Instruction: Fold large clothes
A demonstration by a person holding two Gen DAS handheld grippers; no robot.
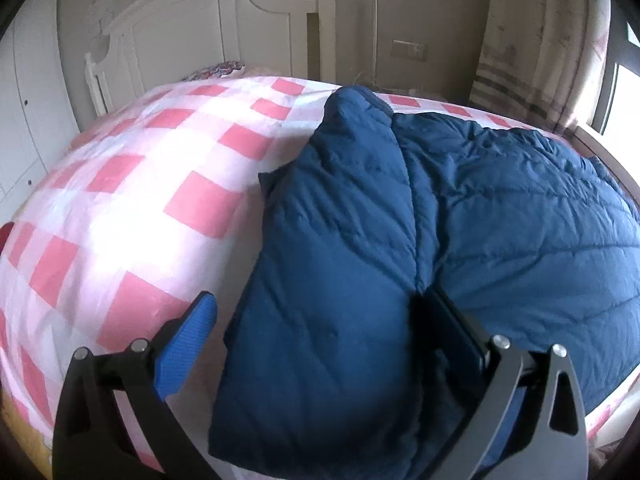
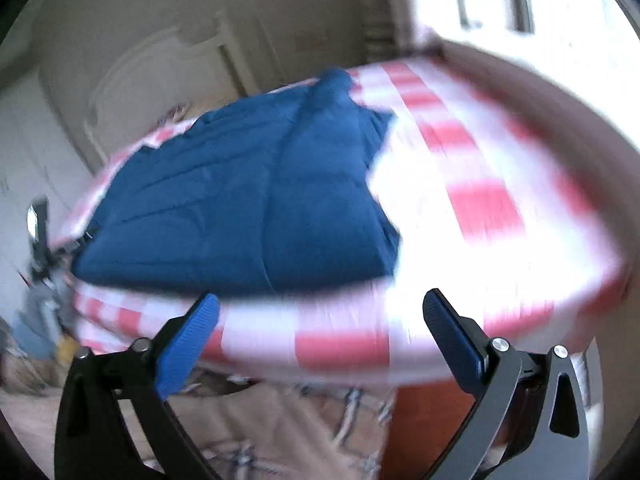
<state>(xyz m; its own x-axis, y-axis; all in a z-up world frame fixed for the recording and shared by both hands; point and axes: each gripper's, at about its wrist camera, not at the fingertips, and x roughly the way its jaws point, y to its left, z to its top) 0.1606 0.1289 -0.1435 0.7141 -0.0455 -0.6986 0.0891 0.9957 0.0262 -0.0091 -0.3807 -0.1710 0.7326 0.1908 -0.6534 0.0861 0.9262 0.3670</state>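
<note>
Where navy jacket [image 1: 360, 240] bulges between them, left gripper [image 1: 320, 316] wide open; right gripper [image 2: 320, 316] seemingly empty, also spread.

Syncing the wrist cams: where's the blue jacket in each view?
Left wrist: blue jacket fills centre and right, lower part between the open left tongs.
Right wrist: centre-left, blurred, beyond the open right tongs, untouched.
Shared landmark: pink-checked bedcover under it.
</note>
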